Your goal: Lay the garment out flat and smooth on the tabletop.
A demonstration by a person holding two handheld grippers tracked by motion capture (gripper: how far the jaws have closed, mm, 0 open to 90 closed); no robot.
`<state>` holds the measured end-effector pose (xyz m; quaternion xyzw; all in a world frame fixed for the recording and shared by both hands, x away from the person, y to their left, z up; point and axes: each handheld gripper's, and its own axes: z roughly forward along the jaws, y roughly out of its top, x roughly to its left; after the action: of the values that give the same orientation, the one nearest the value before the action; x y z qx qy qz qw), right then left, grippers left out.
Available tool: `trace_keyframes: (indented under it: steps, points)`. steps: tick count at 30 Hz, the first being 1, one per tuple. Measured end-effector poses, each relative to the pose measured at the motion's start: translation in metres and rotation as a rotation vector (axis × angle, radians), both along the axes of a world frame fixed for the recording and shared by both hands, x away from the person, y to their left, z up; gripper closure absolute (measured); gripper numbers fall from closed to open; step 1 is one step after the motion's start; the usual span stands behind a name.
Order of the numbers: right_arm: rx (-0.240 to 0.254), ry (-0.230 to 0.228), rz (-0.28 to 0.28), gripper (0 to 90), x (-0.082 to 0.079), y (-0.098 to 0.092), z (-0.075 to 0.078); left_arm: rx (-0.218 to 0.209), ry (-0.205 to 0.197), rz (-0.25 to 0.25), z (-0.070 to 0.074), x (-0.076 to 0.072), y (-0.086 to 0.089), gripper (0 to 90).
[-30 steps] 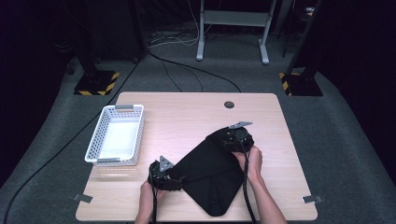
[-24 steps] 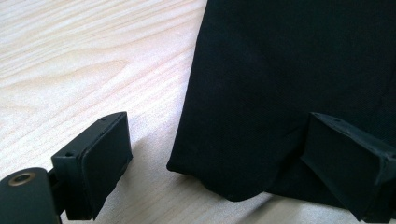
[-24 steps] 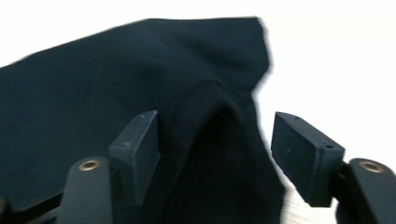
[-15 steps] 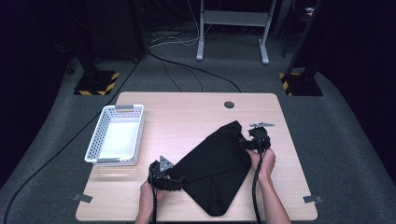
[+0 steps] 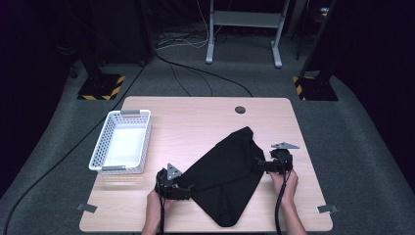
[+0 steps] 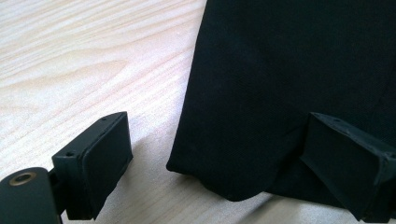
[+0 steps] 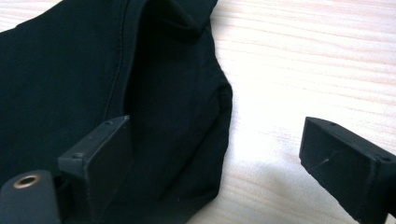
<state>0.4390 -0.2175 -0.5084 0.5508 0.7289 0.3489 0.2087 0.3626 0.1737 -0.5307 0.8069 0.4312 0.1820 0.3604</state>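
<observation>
Black garment (image 5: 227, 178) lies flat on the table (image 5: 195, 122); your right tool (image 5: 264, 166), jaws just opening, and left tool (image 5: 188, 192) both spread at its edges, ready to pinch for the fold

A black cloth (image 5: 227, 178) lies flat on the pale wooden worktop (image 5: 195, 122), on its near right part. It is a plain, matte garment folded into a long shape that runs slantwise: 1 narrow end points toward the far side near the middle of the worktop, the other end points to the near edge. Its surface is mostly smooth, with soft creases. In the right gripper view a stitched seam (image 7: 119, 60) runs along the cloth and the edge by it is doubled over in a thick fold. In the left gripper view a rounded corner (image 6: 233, 186) rests on the wood.
</observation>
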Motion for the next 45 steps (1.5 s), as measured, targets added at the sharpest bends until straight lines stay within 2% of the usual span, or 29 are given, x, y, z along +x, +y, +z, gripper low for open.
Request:
trace_keyframes:
  steps: [3,8,13,19,23,25,27,29,31,34,35,36,41,45]
  points:
    - [0.001,-0.012,0.007,8.8,-0.004,0.000,-0.002,0.000,-0.001,0.000,0.000,0.000,0.000,8.2]
    - [0.007,-0.002,0.011,7.8,-0.007,0.000,-0.009,0.004,-0.007,-0.001,0.000,0.000,0.000,8.0]
    - [0.008,0.007,0.023,7.6,-0.008,-0.002,-0.016,-0.001,0.009,0.028,-0.001,0.001,-0.001,4.9]
    - [-0.014,-0.015,0.041,6.2,-0.011,-0.003,-0.020,0.004,0.008,0.033,0.000,0.001,-0.001,3.4]
    - [-0.055,-0.013,0.042,5.9,-0.011,0.001,-0.020,-0.021,-0.038,0.042,0.004,-0.001,-0.001,1.1]
    - [-0.058,-0.013,0.044,6.0,-0.011,0.002,-0.020,-0.040,-0.069,0.041,0.010,-0.003,-0.005,1.7]
    - [-0.058,-0.014,0.041,6.0,-0.011,0.002,-0.020,-0.017,-0.100,0.028,0.018,-0.003,-0.015,2.9]
    - [-0.060,-0.015,0.035,6.1,-0.012,0.002,-0.020,0.021,-0.087,0.003,0.021,0.001,-0.028,3.7]
    - [-0.060,-0.015,0.026,6.4,-0.013,0.003,-0.020,0.063,-0.064,-0.012,0.018,0.006,-0.037,4.0]
    - [-0.063,-0.016,0.031,6.5,-0.016,0.004,-0.020,0.089,-0.040,-0.019,0.010,0.009,-0.043,6.4]
    - [-0.062,-0.017,0.035,6.5,-0.017,0.004,-0.021,0.090,-0.036,-0.016,0.008,0.008,-0.042,7.4]
    - [-0.061,-0.016,0.038,6.5,-0.018,0.004,-0.020,0.068,-0.031,-0.014,0.006,0.008,-0.040,7.5]
    - [-0.072,-0.024,0.045,7.0,-0.023,0.008,-0.021,0.012,-0.023,-0.017,0.001,0.005,-0.027,7.5]
    - [-0.087,-0.037,0.062,7.0,-0.031,0.018,-0.021,0.031,-0.051,-0.020,0.001,-0.003,-0.020,7.6]
